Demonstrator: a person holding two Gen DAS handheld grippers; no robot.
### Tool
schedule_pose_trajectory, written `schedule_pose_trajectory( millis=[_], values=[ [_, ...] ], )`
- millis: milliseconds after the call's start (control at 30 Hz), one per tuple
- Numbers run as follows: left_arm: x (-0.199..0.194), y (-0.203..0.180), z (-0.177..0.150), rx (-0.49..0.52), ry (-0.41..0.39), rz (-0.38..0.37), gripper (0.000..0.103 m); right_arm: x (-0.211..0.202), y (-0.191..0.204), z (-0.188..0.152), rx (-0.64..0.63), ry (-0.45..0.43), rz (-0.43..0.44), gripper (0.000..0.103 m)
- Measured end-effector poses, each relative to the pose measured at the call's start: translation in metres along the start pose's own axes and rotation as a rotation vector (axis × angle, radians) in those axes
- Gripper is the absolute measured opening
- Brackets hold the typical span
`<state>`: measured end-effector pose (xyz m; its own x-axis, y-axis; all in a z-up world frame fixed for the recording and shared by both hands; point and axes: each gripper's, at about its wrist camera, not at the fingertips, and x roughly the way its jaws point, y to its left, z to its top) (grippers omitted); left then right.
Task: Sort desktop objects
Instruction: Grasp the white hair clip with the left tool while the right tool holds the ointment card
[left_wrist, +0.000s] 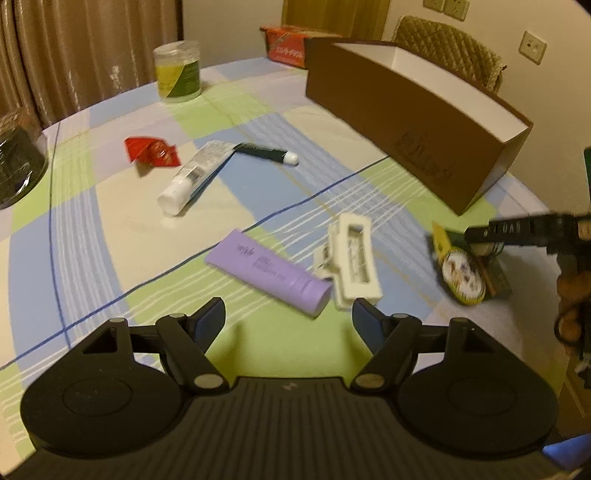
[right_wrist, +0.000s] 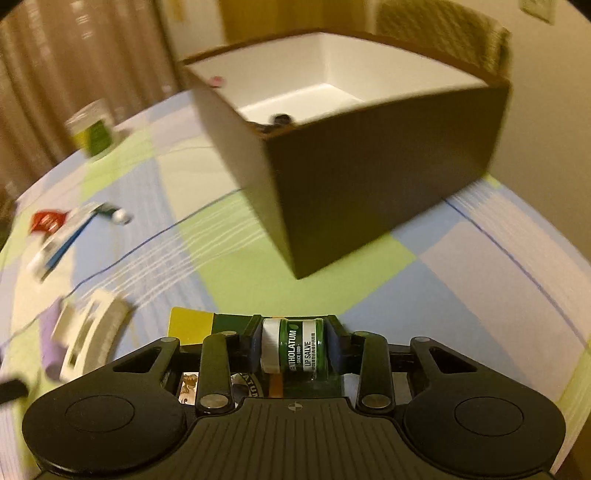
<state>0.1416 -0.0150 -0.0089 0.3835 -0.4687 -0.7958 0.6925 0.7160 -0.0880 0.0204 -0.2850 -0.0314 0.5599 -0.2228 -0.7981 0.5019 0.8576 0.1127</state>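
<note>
My left gripper (left_wrist: 289, 310) hangs open over the checked tablecloth (left_wrist: 110, 236), nothing between its fingers. Just beyond its tips lie a purple tube (left_wrist: 267, 271) and a white hair clip (left_wrist: 356, 258). Farther off are a white toothpaste tube (left_wrist: 195, 173), a dark pen (left_wrist: 266, 151) and a red wrapper (left_wrist: 151, 151). My right gripper (right_wrist: 294, 332) is shut on a green lip salve jar (right_wrist: 299, 349) still on its yellow-green card (right_wrist: 190, 325). In the left wrist view the right gripper (left_wrist: 480, 238) sits at the right edge over that pack (left_wrist: 463, 275). The brown box (right_wrist: 369, 177) stands open ahead.
A clear jar with a green label (left_wrist: 177, 72) stands at the far left of the table. A red carton (left_wrist: 284, 42) lies behind the brown box (left_wrist: 417, 125), and a padded chair (left_wrist: 450, 48) beyond it. A dark wrapped thing (left_wrist: 18, 162) sits at the left edge. Something small and dark (right_wrist: 280, 120) lies inside the box.
</note>
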Motion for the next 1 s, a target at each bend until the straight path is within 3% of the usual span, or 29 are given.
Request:
schedule_pose_trajectory(
  millis=[300, 633, 700, 767, 1000],
  values=[
    [0.026, -0.04, 0.022, 0.077, -0.032, -0.028, 0.067, -0.015, -0.015, 0.001, -0.112, 0.006, 0.048, 0.034],
    [0.077, -0.064, 0.032, 0.17, 0.06, 0.061, 0.061, -0.017, -0.033, 0.004, -0.118, 0.011, 0.075, 0.034],
    [0.083, -0.064, 0.031, 0.17, 0.072, 0.075, 0.052, -0.017, -0.036, 0.006, -0.118, 0.01, 0.08, 0.034],
    [0.085, -0.064, 0.03, 0.167, 0.087, 0.082, 0.037, -0.018, -0.039, 0.008, -0.12, 0.008, 0.084, 0.034],
    [0.075, -0.067, 0.035, 0.146, 0.083, 0.081, 0.036, -0.024, -0.042, 0.016, -0.138, -0.006, 0.094, 0.034]
  ],
)
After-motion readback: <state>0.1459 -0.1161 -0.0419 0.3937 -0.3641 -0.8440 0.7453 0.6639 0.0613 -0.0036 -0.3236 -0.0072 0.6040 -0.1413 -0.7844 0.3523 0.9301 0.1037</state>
